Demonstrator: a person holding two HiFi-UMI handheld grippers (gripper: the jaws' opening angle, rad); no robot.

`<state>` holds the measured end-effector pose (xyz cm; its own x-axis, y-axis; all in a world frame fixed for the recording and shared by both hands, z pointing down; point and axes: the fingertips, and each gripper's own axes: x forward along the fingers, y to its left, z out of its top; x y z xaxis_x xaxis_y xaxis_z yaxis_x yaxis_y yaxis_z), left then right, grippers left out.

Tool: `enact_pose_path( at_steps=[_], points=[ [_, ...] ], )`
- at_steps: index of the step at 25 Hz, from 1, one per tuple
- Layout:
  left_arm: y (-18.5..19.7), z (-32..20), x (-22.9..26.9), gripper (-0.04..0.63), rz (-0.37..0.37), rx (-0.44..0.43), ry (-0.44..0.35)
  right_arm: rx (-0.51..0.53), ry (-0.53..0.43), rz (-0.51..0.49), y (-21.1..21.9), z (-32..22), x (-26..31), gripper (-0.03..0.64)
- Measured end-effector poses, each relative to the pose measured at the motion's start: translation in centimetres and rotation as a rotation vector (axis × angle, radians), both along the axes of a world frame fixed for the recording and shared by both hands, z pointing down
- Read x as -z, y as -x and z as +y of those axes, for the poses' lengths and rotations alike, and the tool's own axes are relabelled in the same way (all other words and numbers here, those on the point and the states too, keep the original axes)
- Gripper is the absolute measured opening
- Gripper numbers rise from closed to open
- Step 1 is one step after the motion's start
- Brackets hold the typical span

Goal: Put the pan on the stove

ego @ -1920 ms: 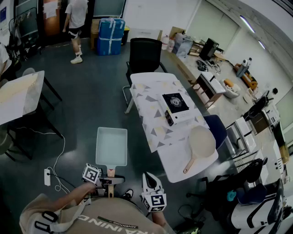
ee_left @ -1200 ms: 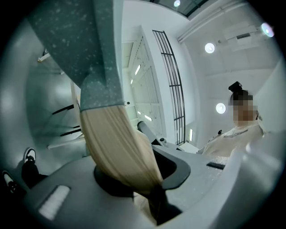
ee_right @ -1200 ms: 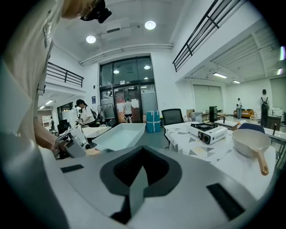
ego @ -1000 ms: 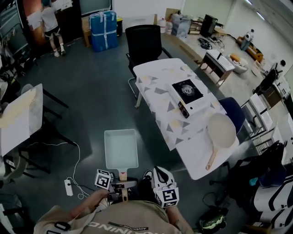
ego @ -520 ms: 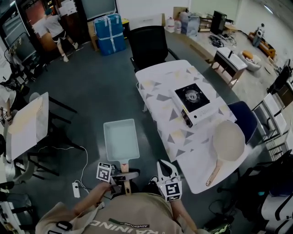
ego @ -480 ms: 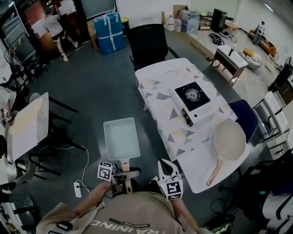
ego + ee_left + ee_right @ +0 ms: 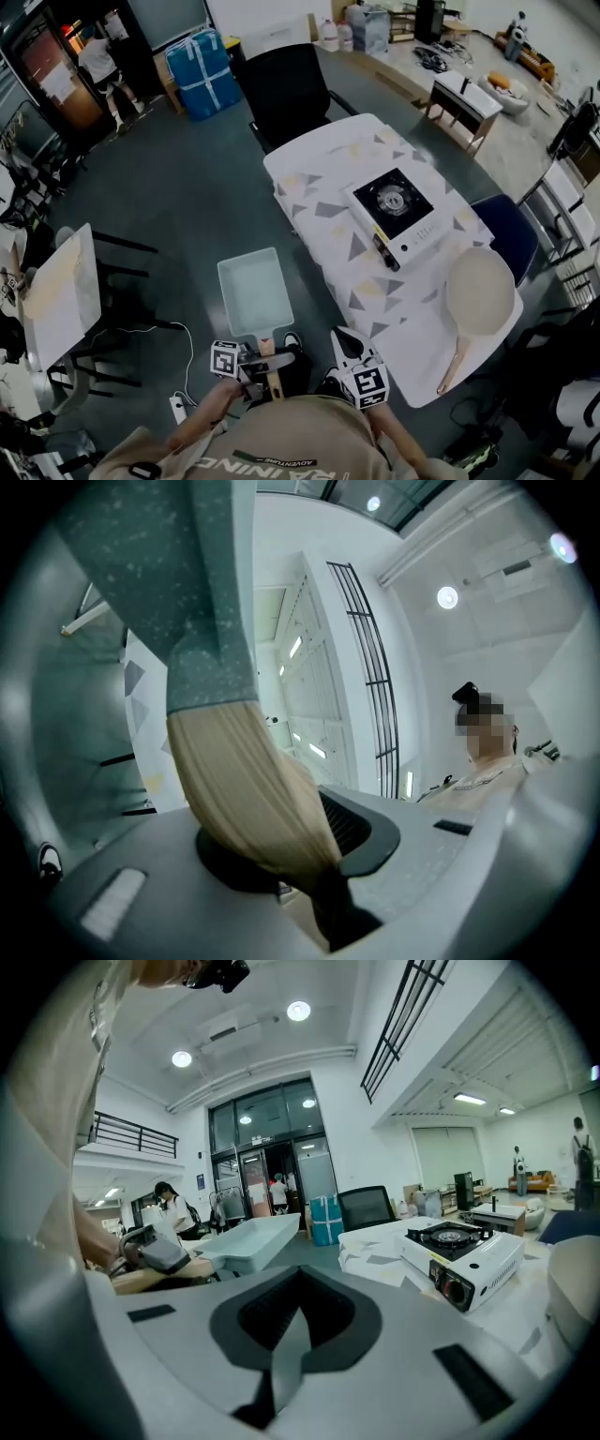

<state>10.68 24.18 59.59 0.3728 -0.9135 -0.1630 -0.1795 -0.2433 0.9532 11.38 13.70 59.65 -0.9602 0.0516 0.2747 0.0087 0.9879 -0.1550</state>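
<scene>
Pan (image 7: 251, 293) handle clamped in left gripper (image 7: 263, 356) jaws, stove (image 7: 394, 214) on table (image 7: 309, 169)

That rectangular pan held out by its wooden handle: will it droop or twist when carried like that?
The rectangular pan looks rigid, so it probably won't flex. All its body hangs beyond the left gripper, so it likely feels front-heavy. The smooth rounded handle might rotate between the jaws.

The pale green rectangular pan (image 7: 253, 292) is held open side up above the floor, its wooden handle (image 7: 248, 789) clamped in the left gripper (image 7: 265, 353). The white single-burner stove (image 7: 395, 214) with a black top sits on the patterned table (image 7: 309, 173), and a round cream pan (image 7: 479, 292) lies near it.
</scene>
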Motion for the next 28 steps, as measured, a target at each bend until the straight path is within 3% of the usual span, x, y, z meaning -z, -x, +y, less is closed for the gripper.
enact_pose_path(
  at_steps=[5,11,16,19,22,28],
  points=[
    [6.7,-1.8,0.6,0.1,0.037,0.03,-0.026,-0.078,-0.003,-0.007,4.6,-1.9,1.4,-0.005],
    [14.1,-2.6,1.3,0.1,0.0,0.019,-0.044,-0.156,-0.062,-0.024,9.6,-3.6,2.9,-0.005],
    [17.7,-2.8,0.9,0.1,-0.053,-0.062,-0.052,-0.257,-0.056,-0.037,12.3,-4.3,2.7,-0.005],
    [19.1,-3.2,0.7,0.101,-0.043,-0.093,-0.064,-0.267,-0.039,-0.005,13.3,-4.1,1.7,-0.005],
    [21.0,-3.5,0.8,0.104,-0.026,-0.091,-0.057,-0.253,-0.041,0.025,14.9,-4.0,0.9,-0.005],
    [24.7,-5.7,0.3,0.104,-0.044,-0.078,-0.044,-0.262,-0.037,-0.018,18.8,-6.7,1.3,-0.005]
  ],
)
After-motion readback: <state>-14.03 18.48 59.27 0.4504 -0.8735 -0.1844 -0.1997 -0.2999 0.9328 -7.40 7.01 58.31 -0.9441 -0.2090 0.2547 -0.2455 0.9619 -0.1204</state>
